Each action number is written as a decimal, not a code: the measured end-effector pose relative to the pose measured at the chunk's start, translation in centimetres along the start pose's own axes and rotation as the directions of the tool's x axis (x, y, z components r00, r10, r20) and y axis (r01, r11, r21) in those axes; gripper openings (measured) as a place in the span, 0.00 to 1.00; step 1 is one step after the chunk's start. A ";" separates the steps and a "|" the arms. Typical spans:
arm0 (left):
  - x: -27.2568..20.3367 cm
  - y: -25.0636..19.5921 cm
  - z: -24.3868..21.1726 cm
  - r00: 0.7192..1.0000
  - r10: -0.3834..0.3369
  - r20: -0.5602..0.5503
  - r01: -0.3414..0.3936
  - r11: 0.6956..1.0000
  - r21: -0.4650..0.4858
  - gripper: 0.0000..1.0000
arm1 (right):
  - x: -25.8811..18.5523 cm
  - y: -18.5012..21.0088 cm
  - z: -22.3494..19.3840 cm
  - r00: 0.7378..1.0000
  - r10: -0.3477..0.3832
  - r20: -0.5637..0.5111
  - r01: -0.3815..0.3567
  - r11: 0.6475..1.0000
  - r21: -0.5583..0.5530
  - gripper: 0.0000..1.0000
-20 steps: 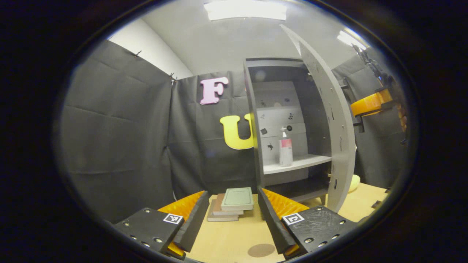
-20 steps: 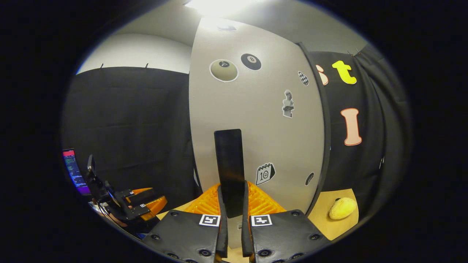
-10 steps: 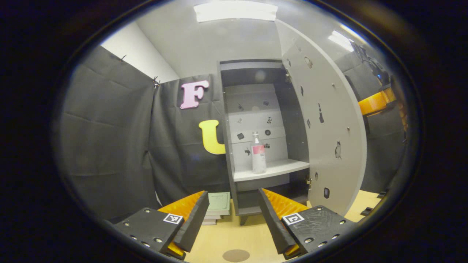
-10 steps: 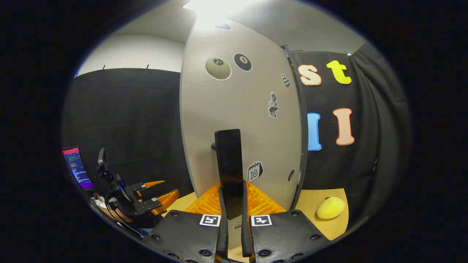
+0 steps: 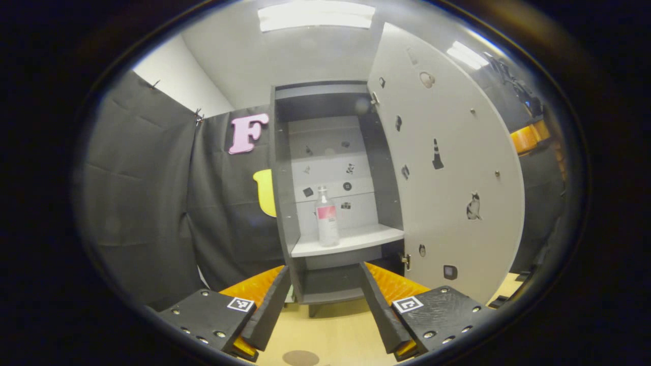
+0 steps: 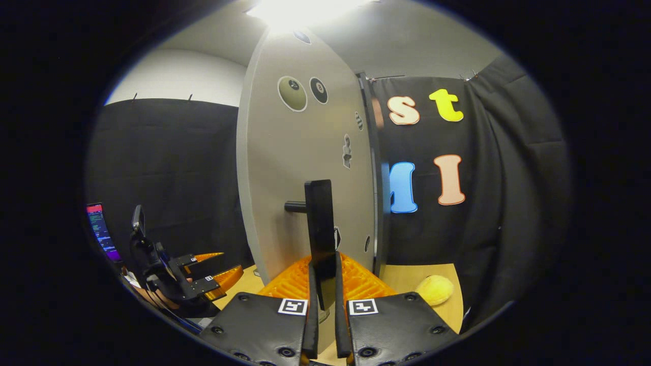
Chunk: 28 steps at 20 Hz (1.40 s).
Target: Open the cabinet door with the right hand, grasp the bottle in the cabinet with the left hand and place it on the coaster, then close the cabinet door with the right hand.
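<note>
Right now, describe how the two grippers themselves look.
Each gripper, left gripper and right gripper, has two flat black plates dotted with screws, and each plate carries a small square black-and-white marker. Ribbed orange parts sit behind the jaws. In the right gripper view, the left gripper appears farther off as a black frame with cables.

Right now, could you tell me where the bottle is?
In the left gripper view, the bottle stands upright on the open cabinet's shelf, left of the swung-out door.
</note>
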State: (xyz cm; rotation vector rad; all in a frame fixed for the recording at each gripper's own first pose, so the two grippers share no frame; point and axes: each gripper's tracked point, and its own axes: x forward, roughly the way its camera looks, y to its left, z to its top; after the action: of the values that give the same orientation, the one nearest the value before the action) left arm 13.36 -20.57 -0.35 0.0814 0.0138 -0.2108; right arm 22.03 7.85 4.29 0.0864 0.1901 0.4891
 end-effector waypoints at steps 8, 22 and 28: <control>0.6 -3.8 0.5 0.999 0.039 -0.018 -0.039 0.999 -0.020 0.81 | 0.0 -0.2 0.2 1.000 0.015 0.027 -0.016 0.999 0.040 0.15; 6.4 -1.4 4.3 0.994 0.111 0.021 -0.111 0.993 -0.035 0.81 | -1.8 -5.8 -1.1 0.988 -0.154 0.023 0.154 0.988 -0.019 0.29; 13.9 0.7 6.7 0.997 0.052 0.063 -0.047 0.996 -0.075 0.81 | -1.3 -9.8 -1.8 0.935 -0.354 0.025 0.355 0.934 -0.048 0.92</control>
State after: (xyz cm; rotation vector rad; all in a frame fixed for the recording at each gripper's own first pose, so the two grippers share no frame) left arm 27.12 -23.32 6.05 0.0017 -0.0453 -0.1635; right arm 25.02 -1.33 1.46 0.0037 0.1726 0.1316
